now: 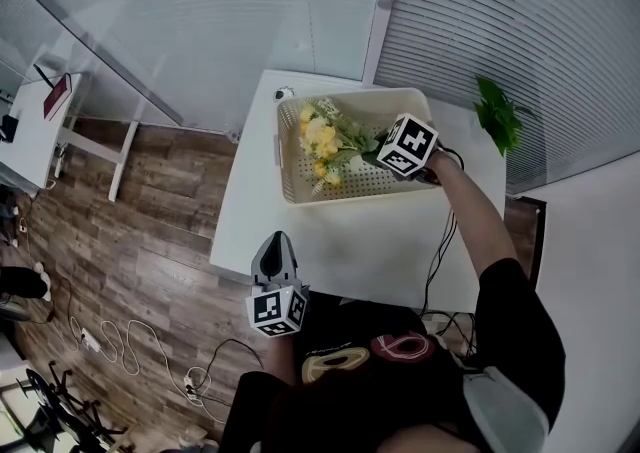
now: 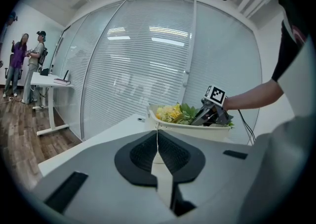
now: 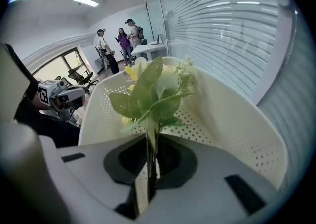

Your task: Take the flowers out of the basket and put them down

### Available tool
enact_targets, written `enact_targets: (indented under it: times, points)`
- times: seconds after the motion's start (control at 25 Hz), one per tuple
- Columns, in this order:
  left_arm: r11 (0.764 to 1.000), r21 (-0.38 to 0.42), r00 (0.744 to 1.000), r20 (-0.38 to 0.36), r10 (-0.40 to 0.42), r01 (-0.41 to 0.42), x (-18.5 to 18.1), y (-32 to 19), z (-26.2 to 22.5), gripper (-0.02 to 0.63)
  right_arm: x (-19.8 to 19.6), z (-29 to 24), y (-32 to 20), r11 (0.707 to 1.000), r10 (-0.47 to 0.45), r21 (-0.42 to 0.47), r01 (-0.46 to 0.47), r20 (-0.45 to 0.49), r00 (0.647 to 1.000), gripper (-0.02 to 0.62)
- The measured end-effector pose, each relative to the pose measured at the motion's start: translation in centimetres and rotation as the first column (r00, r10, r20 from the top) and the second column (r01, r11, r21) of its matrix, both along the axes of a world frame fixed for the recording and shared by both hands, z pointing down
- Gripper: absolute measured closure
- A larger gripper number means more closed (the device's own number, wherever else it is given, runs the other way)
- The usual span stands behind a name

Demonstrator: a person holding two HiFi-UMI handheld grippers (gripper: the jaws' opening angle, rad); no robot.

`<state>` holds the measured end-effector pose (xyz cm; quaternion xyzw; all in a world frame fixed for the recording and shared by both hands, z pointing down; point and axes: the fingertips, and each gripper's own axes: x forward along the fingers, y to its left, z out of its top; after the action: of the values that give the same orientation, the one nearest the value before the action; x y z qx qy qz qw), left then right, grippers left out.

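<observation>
A cream perforated basket [image 1: 400, 186] stands on the white table [image 1: 330, 251] and holds a bunch of yellow flowers [image 1: 322, 141] with green leaves. My right gripper [image 1: 372, 154] reaches into the basket from the right. In the right gripper view its jaws [image 3: 149, 141] are shut on the green stem of the flowers [image 3: 154, 93], which stick up in front of the basket wall [image 3: 232, 119]. My left gripper [image 1: 277, 238] hovers over the table's near edge, shut and with nothing in it [image 2: 158, 136]. From there the basket [image 2: 197, 129] and flowers [image 2: 170, 113] lie straight ahead.
A green leafy plant [image 1: 497, 113] sits at the table's far right corner. A black cable [image 1: 440, 231] runs off the right side. A small object [image 1: 283, 93] lies behind the basket. Glass walls with blinds stand behind; a white desk [image 1: 40, 126] is far left.
</observation>
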<state>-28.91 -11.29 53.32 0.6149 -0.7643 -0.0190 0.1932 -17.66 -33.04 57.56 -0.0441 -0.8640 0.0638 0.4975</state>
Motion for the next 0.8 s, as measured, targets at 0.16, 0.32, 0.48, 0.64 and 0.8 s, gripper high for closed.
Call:
enact_targets:
  times: [0.16,0.32,0.48,0.64,0.8]
  points:
    - [1.000,0.009,1.000,0.009,0.002,-0.002,0.5,0.3,-0.3,0.588,-0.3,-2.6,-0.2,0.999,0.031,0.008,-0.031,0.079,0.996,0.565]
    - [1.000,0.020,1.000,0.018,0.007,-0.007,1.1,0.3,-0.7,0.588,-0.3,-5.0,-0.2,0.998,0.062,0.017,-0.065,0.151,0.987,0.565]
    - [0.999,0.031,1.000,0.023,0.014,-0.014,2.1,0.5,-0.5,0.588,0.3,-7.3,0.5,0.995,0.096,0.013,-0.102,0.240,0.966,0.565]
    - [0.999,0.045,1.000,0.027,0.016,-0.017,2.6,0.4,-1.1,0.588,0.5,-10.0,0.6,0.988,0.141,0.016,-0.154,0.312,0.940,0.565]
    - [0.998,0.055,0.999,0.031,0.023,-0.025,3.4,1.0,-1.9,0.588,1.3,-12.6,2.4,0.985,0.153,0.016,-0.171,0.377,0.914,0.566]
